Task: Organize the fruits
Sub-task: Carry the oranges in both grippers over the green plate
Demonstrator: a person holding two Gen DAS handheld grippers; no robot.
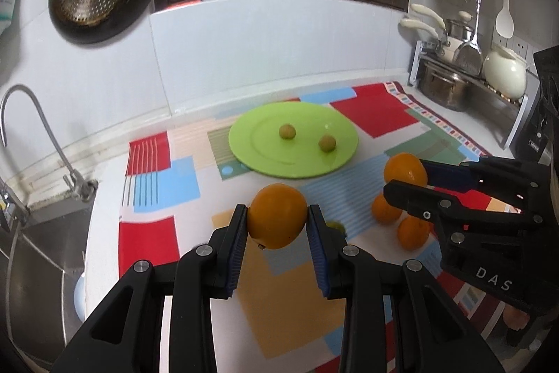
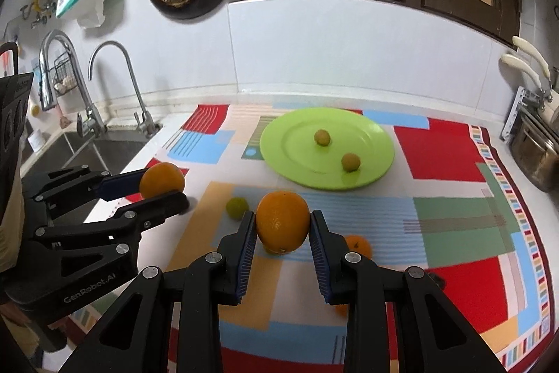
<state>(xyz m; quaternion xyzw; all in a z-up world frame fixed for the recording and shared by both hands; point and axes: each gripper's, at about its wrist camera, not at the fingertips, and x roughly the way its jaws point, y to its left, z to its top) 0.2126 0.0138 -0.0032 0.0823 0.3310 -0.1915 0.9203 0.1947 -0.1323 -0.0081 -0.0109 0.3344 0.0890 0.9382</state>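
Orange skin, dimpled and slightly glossy, sits between the blue ribbed pads of both tools. Left gripper (image 1: 277, 221): jaws clamped on an orange (image 1: 277, 220) across its widest part, fruit clear of the cloth. Right gripper (image 2: 282, 222): likewise clamped on a second orange (image 2: 283, 222), also lifted; the same pair shows from the side in the other view, pads on opposite flanks of the fruit.

Handling, judged: oranges look firm and fairly heavy for their size, round, so they could roll or squirt out if pinched off-centre. A grip on the equator, as now, looks safest; the ribbed pads should bite the waxy rind. Squeezing harder risks bruising, not breakage.

Outward: two smaller oranges (image 1: 414, 231) lie on the patterned cloth (image 1: 374, 114) below and beside the right gripper. One small green fruit (image 2: 237, 207) rests on the cloth near the left gripper. Further off, a green plate (image 2: 380, 159) holds two more small green fruits (image 2: 350, 162), well apart from each other. Sink (image 2: 104, 149) at far left.

Plate has ample bare room; whether the oranges belong there cannot be told.
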